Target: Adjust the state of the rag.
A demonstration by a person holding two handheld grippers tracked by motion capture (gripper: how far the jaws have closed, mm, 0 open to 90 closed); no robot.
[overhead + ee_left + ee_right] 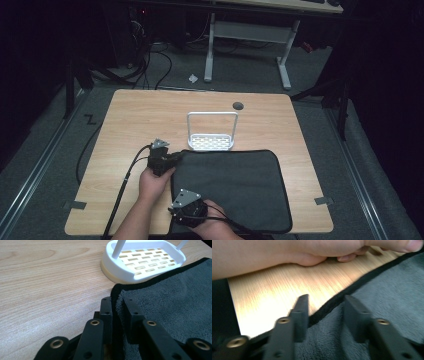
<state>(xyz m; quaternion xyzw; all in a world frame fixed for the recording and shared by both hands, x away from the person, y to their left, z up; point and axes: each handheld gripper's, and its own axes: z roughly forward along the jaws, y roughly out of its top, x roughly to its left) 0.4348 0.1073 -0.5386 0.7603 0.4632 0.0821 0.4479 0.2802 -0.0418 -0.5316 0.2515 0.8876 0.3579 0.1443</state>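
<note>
From the high view, a dark grey towel [232, 187] lies flat across the lower centre of the desk [130, 120], its long axis running left to right, with a white slotted rack [211, 141] just beyond its upper edge. The left gripper [172, 159] sits at the towel's upper left corner; the right gripper [176, 209] sits lower on that same left edge, so both hands are on the one short side.

In the left gripper view, the left gripper's fingers [106, 315] are closed on the towel's black-trimmed corner, the hem pinched between them, and the rack stands in the upper right.

In the right gripper view, slightly blurred, the right gripper's fingers [302, 312] stand apart, straddling the hem; the edge runs diagonally between them, cloth lower right, bare desk upper left. I judge they aren't yet pressing it.
</note>
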